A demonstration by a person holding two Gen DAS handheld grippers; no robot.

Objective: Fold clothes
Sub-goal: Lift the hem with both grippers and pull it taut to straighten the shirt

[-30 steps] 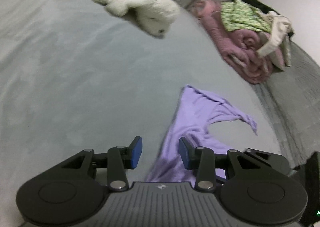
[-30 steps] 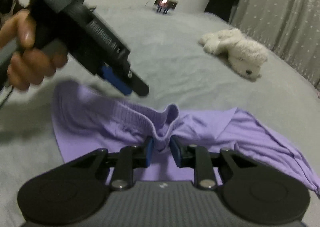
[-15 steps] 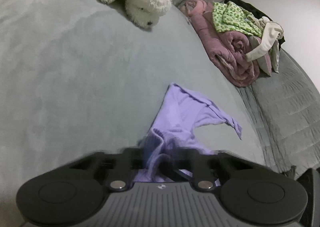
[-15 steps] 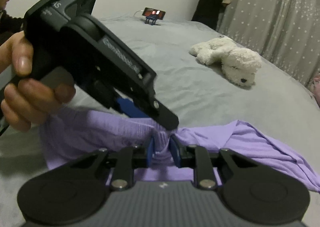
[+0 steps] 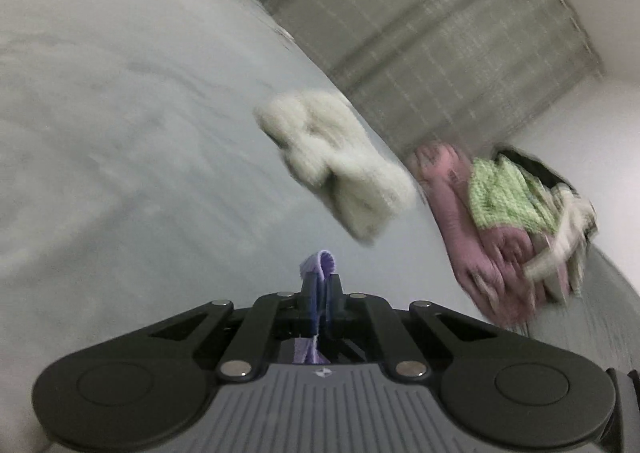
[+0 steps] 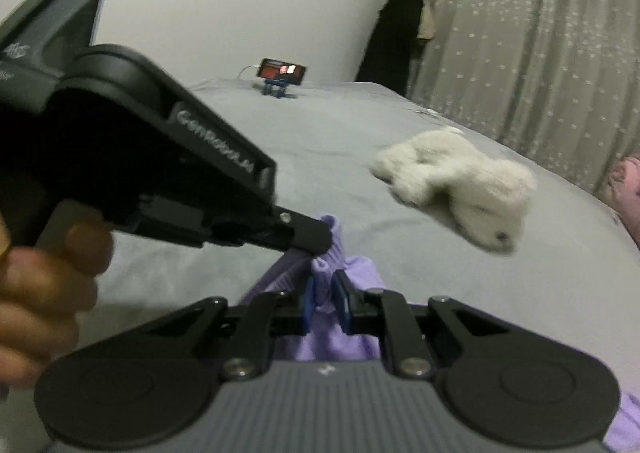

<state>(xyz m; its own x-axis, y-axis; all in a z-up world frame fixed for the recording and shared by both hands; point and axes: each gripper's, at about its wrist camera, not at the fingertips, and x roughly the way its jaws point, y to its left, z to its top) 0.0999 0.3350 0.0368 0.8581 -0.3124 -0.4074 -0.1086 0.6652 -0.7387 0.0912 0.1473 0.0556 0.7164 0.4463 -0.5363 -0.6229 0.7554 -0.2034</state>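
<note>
A purple garment (image 6: pixel 360 273) lies bunched on the grey bed (image 6: pixel 440 293). In the right wrist view my right gripper (image 6: pixel 326 299) has a ribbed fold of it between its blue pads, and the jaws are closing on that fold. My left gripper (image 6: pixel 312 239), held by a person's hand (image 6: pixel 48 285), comes in from the left, and its tip pinches the same cloth just beyond. The left wrist view shows the left gripper (image 5: pixel 320 293) shut on a small loop of the purple garment (image 5: pixel 320 263), with the rest hidden below it.
A white plush toy (image 6: pixel 452 181) lies on the bed ahead to the right. A pile of pink and green clothes (image 5: pixel 500 221) sits at the bed's edge. A phone on a stand (image 6: pixel 282 73) is at the far end, and a grey curtain (image 6: pixel 540 53) hangs behind.
My left gripper went from open above the bed to shut on the purple cloth, then swung and rolled. My right gripper tightened on its fold, and both moved across the bed.
</note>
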